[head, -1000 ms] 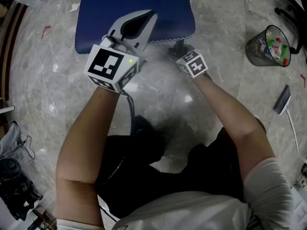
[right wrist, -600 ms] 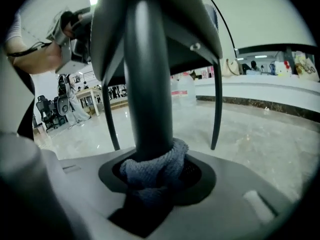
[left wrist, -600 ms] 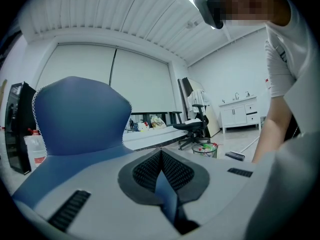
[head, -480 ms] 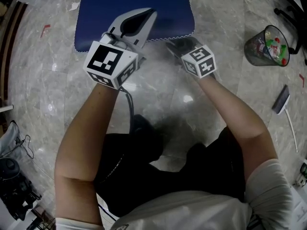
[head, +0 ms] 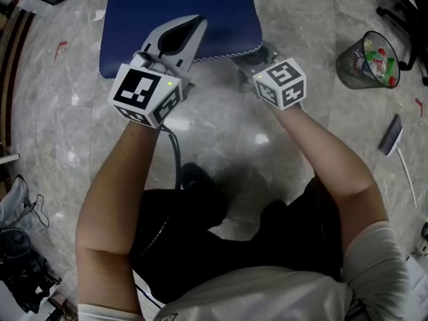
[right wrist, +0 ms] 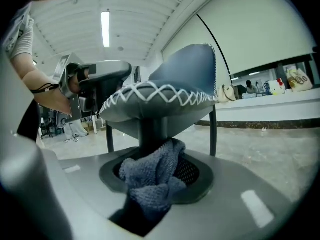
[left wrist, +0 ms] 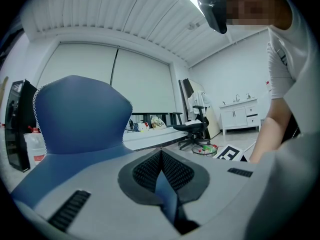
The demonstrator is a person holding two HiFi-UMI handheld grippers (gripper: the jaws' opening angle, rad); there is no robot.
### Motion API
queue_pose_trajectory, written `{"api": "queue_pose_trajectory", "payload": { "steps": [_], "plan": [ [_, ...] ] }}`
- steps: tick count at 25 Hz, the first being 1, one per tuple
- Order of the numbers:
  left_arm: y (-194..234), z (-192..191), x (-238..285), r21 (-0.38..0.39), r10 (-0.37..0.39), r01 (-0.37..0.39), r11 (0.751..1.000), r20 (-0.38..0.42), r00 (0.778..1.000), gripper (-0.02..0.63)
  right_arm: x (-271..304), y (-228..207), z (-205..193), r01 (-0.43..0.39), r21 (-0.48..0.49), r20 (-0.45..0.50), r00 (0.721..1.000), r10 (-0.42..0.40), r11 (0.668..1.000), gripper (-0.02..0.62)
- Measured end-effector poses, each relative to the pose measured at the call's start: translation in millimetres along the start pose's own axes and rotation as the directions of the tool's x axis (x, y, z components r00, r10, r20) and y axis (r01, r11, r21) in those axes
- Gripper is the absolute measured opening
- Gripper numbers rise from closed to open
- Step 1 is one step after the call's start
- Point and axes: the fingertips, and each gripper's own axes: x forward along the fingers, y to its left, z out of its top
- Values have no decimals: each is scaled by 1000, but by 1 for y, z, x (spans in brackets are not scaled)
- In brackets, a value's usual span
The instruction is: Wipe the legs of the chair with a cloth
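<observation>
Your right gripper [right wrist: 159, 170] clamps a bunched grey cloth [right wrist: 150, 179] between its jaws. The cloth sits up against the dark chair leg [right wrist: 150, 126] under the blue seat [head: 177, 12]. Your left gripper [left wrist: 161, 156] hovers at the seat's edge, jaws together with nothing between them.

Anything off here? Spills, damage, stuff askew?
Nothing stands out. The blue upholstered chair stands upright, and the grey terry cloth is pinched in the right claw by a dark chair leg. Only small red bits lie on the marble floor.

A bunched grey-blue terry cloth [right wrist: 159, 160] sits clamped in the right tongs [right wrist: 153, 181], up against a dark upright leg [right wrist: 149, 129] beneath the blue chair [right wrist: 186, 76], its seat edged in white zigzag stitching.
</observation>
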Motion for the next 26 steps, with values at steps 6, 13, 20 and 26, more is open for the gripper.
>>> {"api": "queue_pose_trajectory", "payload": {
  "steps": [6,13,20,26],
  "plan": [
    [-1,0,1,-2,-2,2,1000,1,1000,6,0,-1,0,3,-1,4,1000,-3,1000,149],
    [1,0,0,2,-1,1,1000,1,1000,6,1,-1,1,2,1,6,1000,-2,1000,150],
    [1,0,1,1,-2,2,1000,2,1000,6,1,-1,1,3,-4,8,1000,-3,1000,150],
    [-1,-1,1,0,-5,5,1000,3,1000,6,0,-1,0,5,-8,10,1000,-5,1000,149]
  ]
}}
